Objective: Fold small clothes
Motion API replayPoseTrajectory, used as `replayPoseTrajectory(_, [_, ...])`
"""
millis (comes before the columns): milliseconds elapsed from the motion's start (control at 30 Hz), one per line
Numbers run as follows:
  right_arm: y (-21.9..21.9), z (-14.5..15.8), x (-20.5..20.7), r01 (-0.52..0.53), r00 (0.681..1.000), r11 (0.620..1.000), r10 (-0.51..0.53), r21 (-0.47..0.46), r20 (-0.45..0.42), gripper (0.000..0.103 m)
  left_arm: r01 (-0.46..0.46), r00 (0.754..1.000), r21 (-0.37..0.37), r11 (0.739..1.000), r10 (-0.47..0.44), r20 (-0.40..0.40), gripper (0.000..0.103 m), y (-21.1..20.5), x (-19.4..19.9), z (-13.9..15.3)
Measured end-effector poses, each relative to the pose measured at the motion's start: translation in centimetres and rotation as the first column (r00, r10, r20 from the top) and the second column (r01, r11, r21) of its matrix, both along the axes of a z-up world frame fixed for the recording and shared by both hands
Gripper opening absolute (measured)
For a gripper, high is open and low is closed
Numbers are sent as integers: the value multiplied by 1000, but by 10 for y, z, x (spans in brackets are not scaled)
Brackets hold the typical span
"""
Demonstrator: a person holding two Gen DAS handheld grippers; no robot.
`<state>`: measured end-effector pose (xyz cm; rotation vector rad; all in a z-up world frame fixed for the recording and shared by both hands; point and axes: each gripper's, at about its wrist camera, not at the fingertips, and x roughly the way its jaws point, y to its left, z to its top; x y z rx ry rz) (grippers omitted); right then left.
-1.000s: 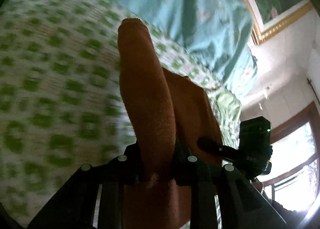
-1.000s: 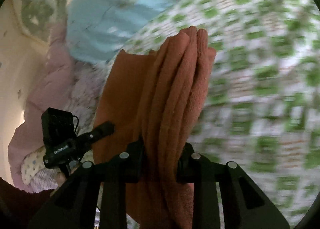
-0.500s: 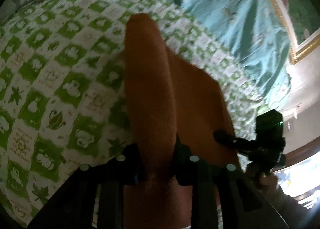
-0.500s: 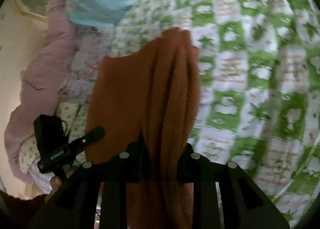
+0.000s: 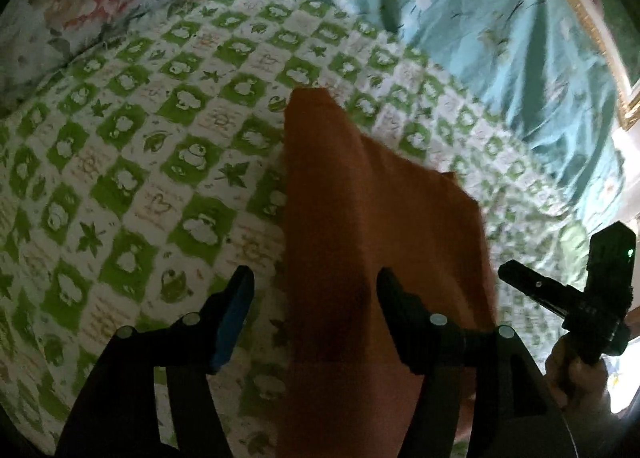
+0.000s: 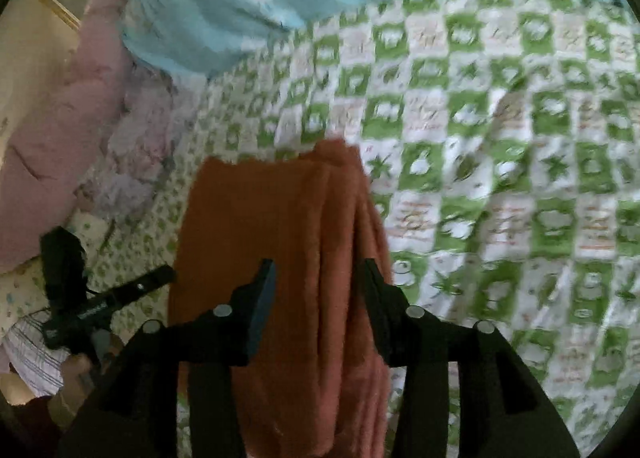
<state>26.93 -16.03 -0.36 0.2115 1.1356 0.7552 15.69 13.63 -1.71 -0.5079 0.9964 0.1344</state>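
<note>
Cloth, orange-brown, towelling texture [image 5: 360, 225]: one piece, folded into a long stack, lying on the bed over the green-and-white checked bedsheet [image 5: 132, 161]; in the left wrist view it runs from 6 o'clock up toward 12 o'clock, its far corner just above frame centre; a wider single layer spreads off toward 3 o'clock; in the right wrist view the same cloth [image 6: 280, 225] shows several lengthwise pleats on its 3 o'clock side and a flatter panel toward 9 o'clock.

Left tongs [image 5: 314, 286]: jaws spread wide, released; the cloth passes between them; the 9 o'clock finger stands apart from it over bare bedsheet; the 3 o'clock finger overlaps the cloth, contact cannot be told.

Right tongs [image 6: 318, 274]: jaws parted, released; both fingers lie over the cloth, the pleated ridge between them; whether the pads touch the fabric cannot be told.

Each pair of tongs appears in the other's view: right tongs at 4 o'clock in the left wrist view, held by a hand [image 5: 576, 374]; left tongs at 8 o'clock in the right wrist view.

Surroundings: turquoise quilt [image 5: 460, 29] beyond the bedsheet from 12 to 2 o'clock; floral fabric [image 5: 88, 5] at 10 o'clock; pink padded quilt [image 6: 60, 129] at 9 o'clock in the right wrist view; gilt frame edge [image 5: 592, 25] at 2 o'clock.
</note>
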Motion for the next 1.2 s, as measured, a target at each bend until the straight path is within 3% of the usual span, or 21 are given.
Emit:
replayPoseTrajectory(67, [7,-18,6,4,999,1000,-5,-16,-48,35,5,1000,-5,1000,-5,-16,64,0,4,-4])
replayPoseTrajectory(133, [10,-36,10,21,994,999,-26,-40,-108,23,7,1000,-11,1000,-8,-29,64,-3,8,-9])
replayPoseTrajectory(167, [11,-39,11,26,992,999,-30,-36,-121,12,13,999,-11,1000,-13,-37,64,-5,10,-11])
replayPoseTrajectory(233, [8,-30,10,23,994,1000,-23,3,-110,11,21,999,-7,1000,-21,-39,64,-8,12,-12])
replayPoseTrajectory(333, [-11,8,3,22,1000,993,-20,113,-20,10,44,998,-8,999,-45,-38,65,-16,13,-12])
replayPoseTrajectory(400, [-20,14,4,21,1000,996,-22,87,8,10,66,997,-13,998,-66,-42,65,-22,16,-13])
replayPoseTrajectory(567, [-28,-41,19,59,992,998,-57,17,-115,10,93,992,-10,996,-93,-84,64,-32,21,-22])
replayPoseTrajectory(700, [-28,-47,17,66,990,996,-58,56,-128,10,102,992,-26,994,-103,-73,64,-23,35,-20])
replayPoseTrajectory(867, [-20,-44,17,42,992,997,-34,63,-122,10,69,995,-133,989,-77,-58,65,9,88,-33])
replayPoseTrajectory(900, [-19,-44,17,41,992,997,-33,67,-123,10,59,996,-142,988,-67,-54,57,13,94,-35])
replayPoseTrajectory(933, [-17,-45,19,42,992,997,-33,69,-125,10,52,998,-149,987,-57,-34,32,19,102,-37])
replayPoseTrajectory(967, [-18,-46,20,42,991,997,-33,71,-126,10,52,998,-152,987,-55,-15,24,25,110,-38])
replayPoseTrajectory(1033, [-19,-49,21,43,992,997,-35,66,-124,10,37,999,-113,993,-40,-25,18,31,122,-41])
replayPoseTrajectory(1200, [-24,-55,23,56,988,997,-47,55,-149,15,62,997,9,998,-61,-54,24,27,129,-30])
